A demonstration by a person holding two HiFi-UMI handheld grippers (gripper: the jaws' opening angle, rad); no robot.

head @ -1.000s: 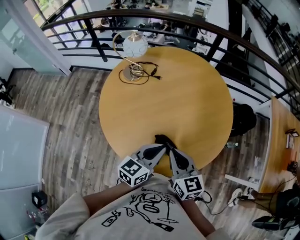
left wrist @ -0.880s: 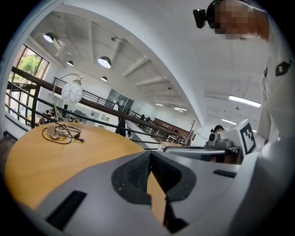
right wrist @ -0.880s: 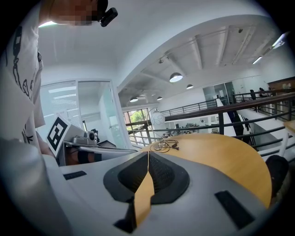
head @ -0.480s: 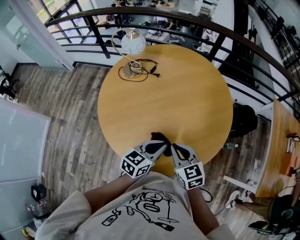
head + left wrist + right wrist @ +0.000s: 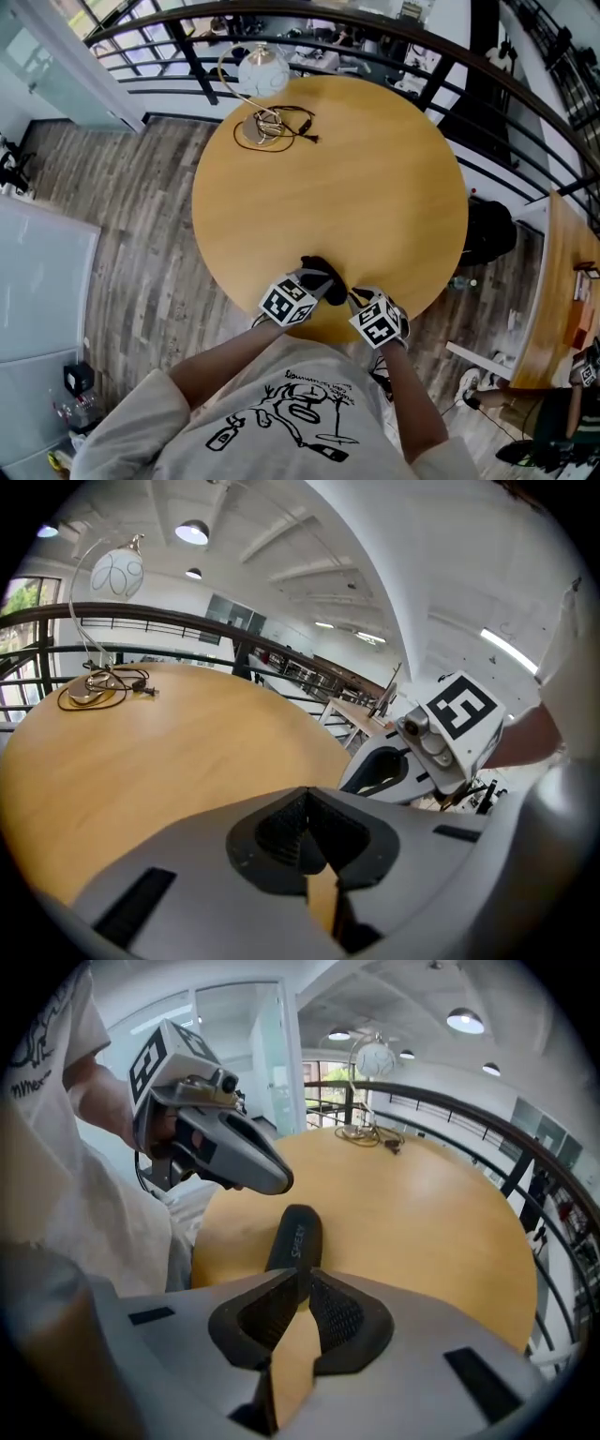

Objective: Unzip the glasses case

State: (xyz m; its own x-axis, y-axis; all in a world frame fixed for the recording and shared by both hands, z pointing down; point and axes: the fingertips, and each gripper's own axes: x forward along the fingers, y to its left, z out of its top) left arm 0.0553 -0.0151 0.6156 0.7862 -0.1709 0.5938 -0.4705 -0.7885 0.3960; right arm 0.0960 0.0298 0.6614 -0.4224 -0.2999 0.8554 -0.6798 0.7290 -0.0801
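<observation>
Left gripper (image 5: 305,799): fingers closed, pads meeting at the tips. Nothing between them; only bare counter (image 5: 356,187) shows through the slot behind the pads.

Right gripper (image 5: 302,1274): fingers closed, tips together. The tips sit right at the near end of the case (image 5: 295,1232). Cannot tell whether they pinch any part of it or merely touch it.

Case: black, elongated, lying flat on the counter close to the near edge, just in front of the person. Pale lettering runs along its top. In the right gripper view it extends straight away from the right fingers. Zip state not readable in any view.

Left gripper relative to case: in the right gripper view its fingers point down toward the far left part of the case, very near it; contact not resolvable. In the head view the left gripper covers the left side of the case, and the right gripper is just beside the case on the right. The two grippers are close together, angled toward each other.

Counter: round, light wood. On its far side, well apart from the case, stands a lamp (image 5: 261,67) with a round white shade and a dark cord (image 5: 298,131) coiled by its base.

Surroundings: dark railing (image 5: 375,33) curving behind the counter; grey wood floor (image 5: 141,234) below.
</observation>
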